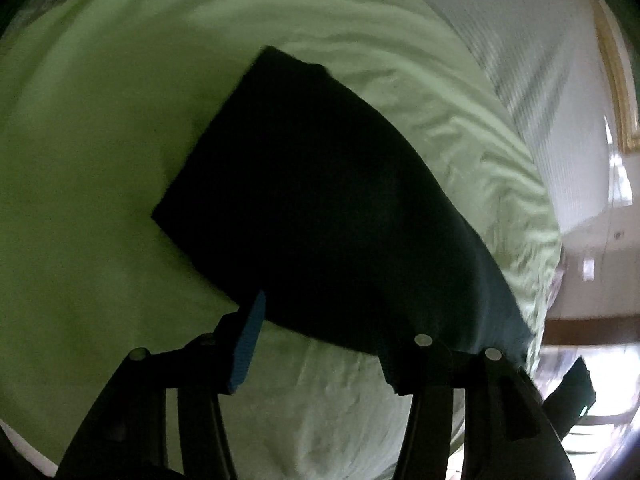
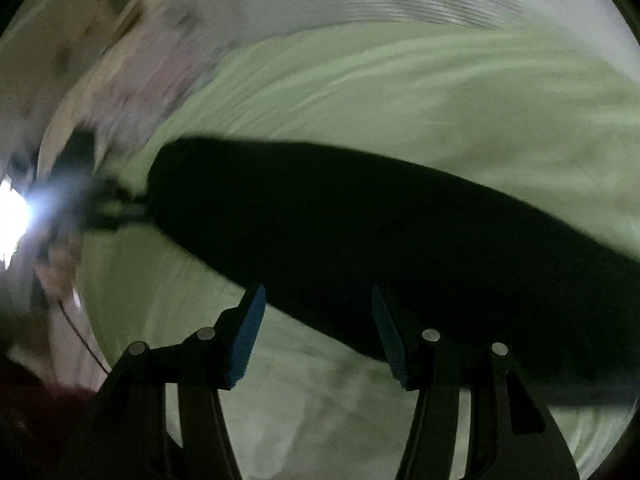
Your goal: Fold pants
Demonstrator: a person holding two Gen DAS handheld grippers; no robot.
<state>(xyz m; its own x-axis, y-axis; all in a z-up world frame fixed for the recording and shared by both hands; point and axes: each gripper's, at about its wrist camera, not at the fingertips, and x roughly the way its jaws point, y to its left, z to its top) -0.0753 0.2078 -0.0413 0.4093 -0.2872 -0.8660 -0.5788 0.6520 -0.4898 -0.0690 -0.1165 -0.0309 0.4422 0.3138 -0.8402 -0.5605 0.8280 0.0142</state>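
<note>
The pale green bed sheet (image 1: 100,160) fills most of both views, rumpled toward the right of the left wrist frame where it meets a white ribbed surface (image 1: 520,40) at upper right. On the sheet lie the dark pants (image 1: 320,200), a compact slab with two squared corners toward the upper left and centre left of that frame; in the right wrist view the same pants (image 2: 360,232) stretch as a long dark band from centre left to the right edge.

The fold looks well advanced (the squared shape suggests at least one fold is made), though the cloth is so dark that I cannot tell how many layers lie there.

The left claw (image 1: 320,340) stands wide, its left blue pad (image 1: 248,348) over bare sheet; the right finger sits at the pants' near edge with its pad hidden, so whether cloth touches it is unclear. The right claw (image 2: 318,332) is spread wide too, holding nothing, its right blue pad (image 2: 390,336) in front of the dark band's near edge.

A next move would call for each claw to close on that near edge and carry it across.

No containers show in either view.
</note>
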